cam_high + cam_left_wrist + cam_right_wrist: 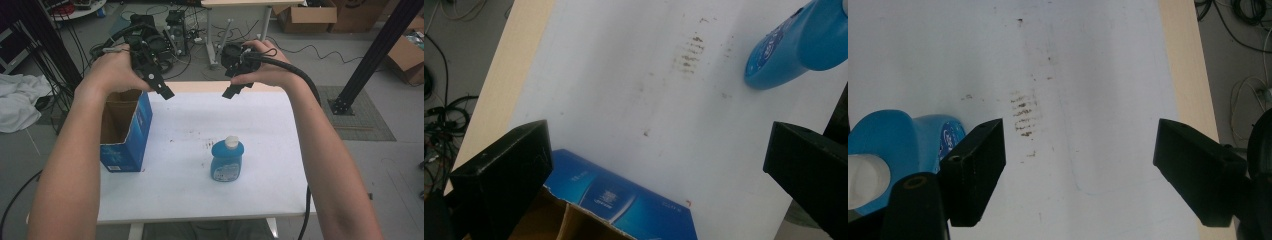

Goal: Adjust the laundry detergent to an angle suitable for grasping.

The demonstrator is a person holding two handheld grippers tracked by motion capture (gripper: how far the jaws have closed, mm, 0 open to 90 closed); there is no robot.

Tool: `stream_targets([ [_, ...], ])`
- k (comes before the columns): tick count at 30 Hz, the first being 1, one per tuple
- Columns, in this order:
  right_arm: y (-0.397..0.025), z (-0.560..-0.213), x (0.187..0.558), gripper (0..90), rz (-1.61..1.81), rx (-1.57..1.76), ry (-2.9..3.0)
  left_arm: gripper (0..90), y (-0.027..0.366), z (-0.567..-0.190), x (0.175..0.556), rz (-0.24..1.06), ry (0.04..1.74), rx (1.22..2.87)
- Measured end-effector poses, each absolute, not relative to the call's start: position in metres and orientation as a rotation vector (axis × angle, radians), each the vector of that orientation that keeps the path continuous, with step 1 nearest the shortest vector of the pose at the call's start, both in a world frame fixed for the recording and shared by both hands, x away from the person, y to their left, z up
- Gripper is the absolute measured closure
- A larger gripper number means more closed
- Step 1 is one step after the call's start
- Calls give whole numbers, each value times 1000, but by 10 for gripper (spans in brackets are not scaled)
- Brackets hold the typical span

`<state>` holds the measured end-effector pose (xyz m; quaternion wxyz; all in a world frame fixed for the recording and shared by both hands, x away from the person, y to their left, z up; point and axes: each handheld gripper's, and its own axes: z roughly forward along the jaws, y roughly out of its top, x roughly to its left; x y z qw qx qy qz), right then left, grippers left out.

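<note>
Standing upright, blue bottle point(227, 161); white cap point(230, 142) topmost.

Blue bottle point(227, 161) upright on white table point(260, 190), open blue box point(125, 132) at left edge, both hand-held grippers raised

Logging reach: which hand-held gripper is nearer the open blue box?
Left. The left hand-held gripper hangs just above the blue box; the right hand-held gripper is farther away, beyond the bottle.
</note>
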<state>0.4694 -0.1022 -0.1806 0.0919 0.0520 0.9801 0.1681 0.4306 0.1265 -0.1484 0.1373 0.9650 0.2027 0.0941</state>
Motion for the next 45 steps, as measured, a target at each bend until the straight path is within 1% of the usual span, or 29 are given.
stream_targets([
  [24,-118,-182,470,219,604,158,2909,1,125,-153,433,263,594,2788],
  [30,-126,-179,466,211,640,157,2904,1,123,-153,432,264,594,2788],
  [37,-136,-177,461,185,737,161,2889,1,122,-153,430,264,590,2788],
  [38,-140,-177,461,167,772,168,2885,1,121,-153,429,262,590,2792],
  [45,-144,-179,458,173,773,166,2888,1,119,-154,428,262,591,2795],
])
